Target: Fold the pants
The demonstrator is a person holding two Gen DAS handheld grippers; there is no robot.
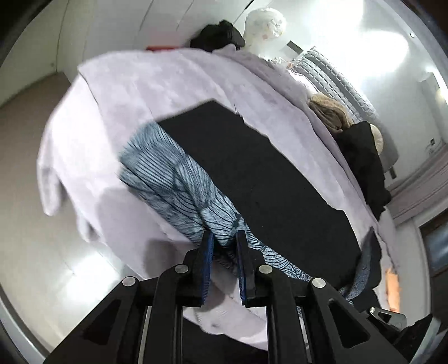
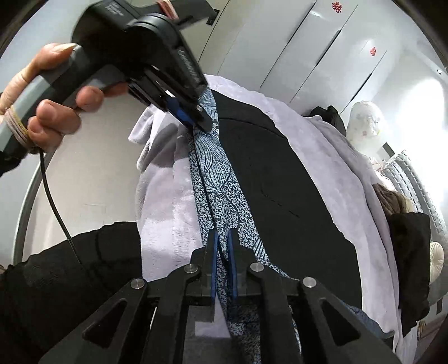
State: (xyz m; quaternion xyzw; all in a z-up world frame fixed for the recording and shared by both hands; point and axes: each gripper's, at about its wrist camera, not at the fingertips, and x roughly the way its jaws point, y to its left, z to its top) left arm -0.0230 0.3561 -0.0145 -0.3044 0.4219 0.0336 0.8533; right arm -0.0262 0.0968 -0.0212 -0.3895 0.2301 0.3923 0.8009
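Observation:
The pants (image 1: 173, 179) are blue-and-white patterned fabric, stretched in a long band along the edge of a black mat (image 1: 252, 173) on a lavender blanket (image 1: 134, 92). My left gripper (image 1: 225, 238) is shut on the pants' edge. In the right wrist view the pants (image 2: 221, 196) run taut from my right gripper (image 2: 223, 238), which is shut on them, up to the left gripper (image 2: 196, 119), held by a hand (image 2: 50, 112) at the top left. The fabric is lifted off the blanket between the two grippers.
A white mannequin head (image 1: 266, 26), a black garment (image 1: 218, 36), a quilted grey pillow (image 1: 336, 81), a tan garment (image 1: 330, 112) and a black garment (image 1: 361, 162) lie along the bed's far side. White wardrobe doors (image 2: 322, 50) stand behind. My black sleeve (image 2: 56, 280) is at lower left.

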